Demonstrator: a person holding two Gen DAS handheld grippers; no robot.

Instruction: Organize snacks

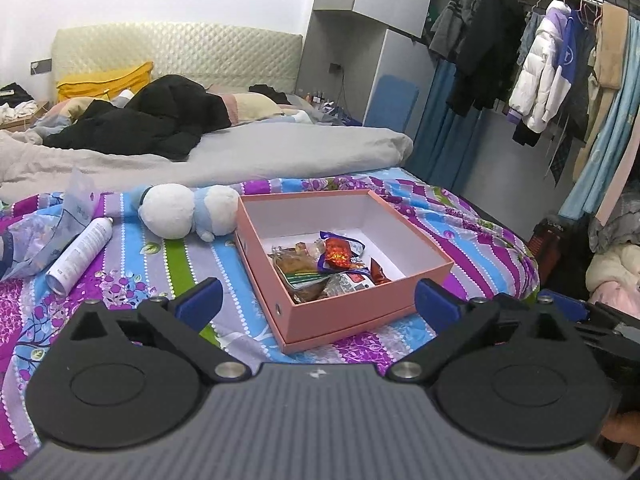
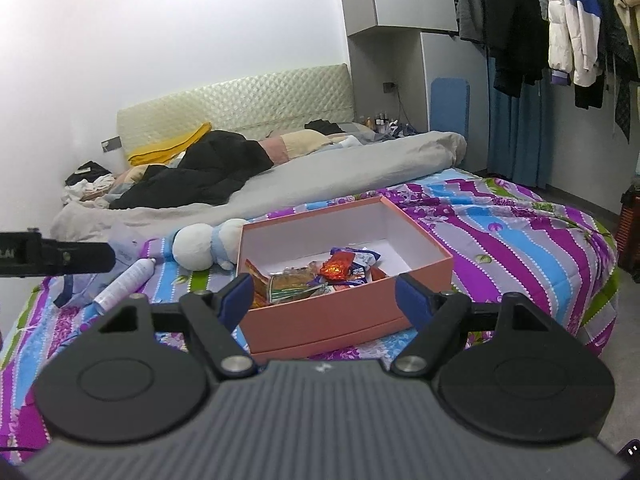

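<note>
Purple striped bedspread (image 1: 460,216) lies bare right of the pink box (image 1: 348,308) holding the snack packets (image 1: 324,268), plush toy (image 1: 188,210) and spray can (image 1: 80,254) leftward, both the left gripper (image 1: 318,304) and right gripper (image 2: 324,294) spread, empty, before its near edge.

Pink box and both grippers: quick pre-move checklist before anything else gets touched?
1. Left gripper open and holding nothing: ok.
2. Right gripper open and holding nothing: ok.
3. Pink box open, no lid on it, top reachable: ok.
4. Snack packets inside the box, piled at its near end, far end bare: ok.
5. Loose snacks left on the bedspread: none seen; only a spray can, a plush toy and a clear plastic bag lie there. What the bag holds: cannot tell.
6. Grippers apart from the box, not touching it: ok.
</note>
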